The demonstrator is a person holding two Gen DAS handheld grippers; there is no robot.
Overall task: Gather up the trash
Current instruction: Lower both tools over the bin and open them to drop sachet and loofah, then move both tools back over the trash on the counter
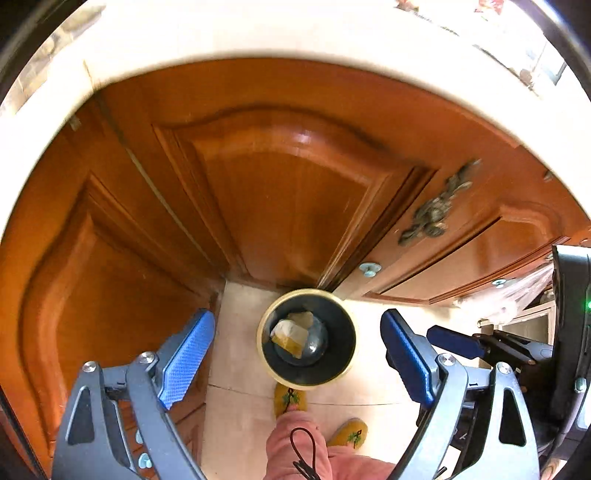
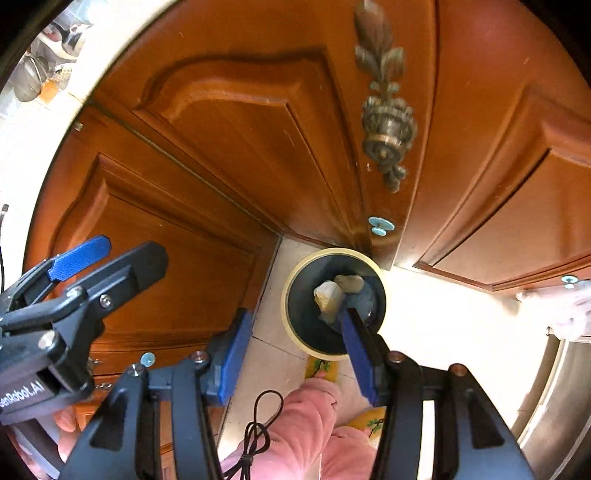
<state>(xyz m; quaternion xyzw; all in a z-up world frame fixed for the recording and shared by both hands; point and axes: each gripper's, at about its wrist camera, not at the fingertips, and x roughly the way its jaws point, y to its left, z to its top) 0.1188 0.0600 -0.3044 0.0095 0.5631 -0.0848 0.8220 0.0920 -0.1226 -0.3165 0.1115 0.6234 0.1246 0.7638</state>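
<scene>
A round dark trash bin [image 1: 345, 343] with a pale gold rim stands on the tiled floor against the wooden cabinet; it also shows in the right wrist view [image 2: 306, 325]. Crumpled paper and wrapper trash [image 1: 290, 334] lies inside it, seen too in the right wrist view [image 2: 334, 295]. My left gripper [image 1: 297, 354] hangs high above the bin, open and empty. My right gripper [image 2: 297, 352] is also above the bin, open and empty. The right gripper's blue fingers [image 1: 454, 341] show at the right of the left wrist view. The left gripper [image 2: 79, 258] shows at the left of the right wrist view.
Brown wooden cabinet doors [image 1: 280, 199] with an ornate metal handle [image 2: 386, 122] rise behind the bin under a pale countertop [image 1: 258, 33]. The person's pink trouser leg [image 2: 303, 424] and yellow slippers [image 1: 290, 400] stand just in front of the bin. A clear plastic bag [image 2: 565, 310] hangs at right.
</scene>
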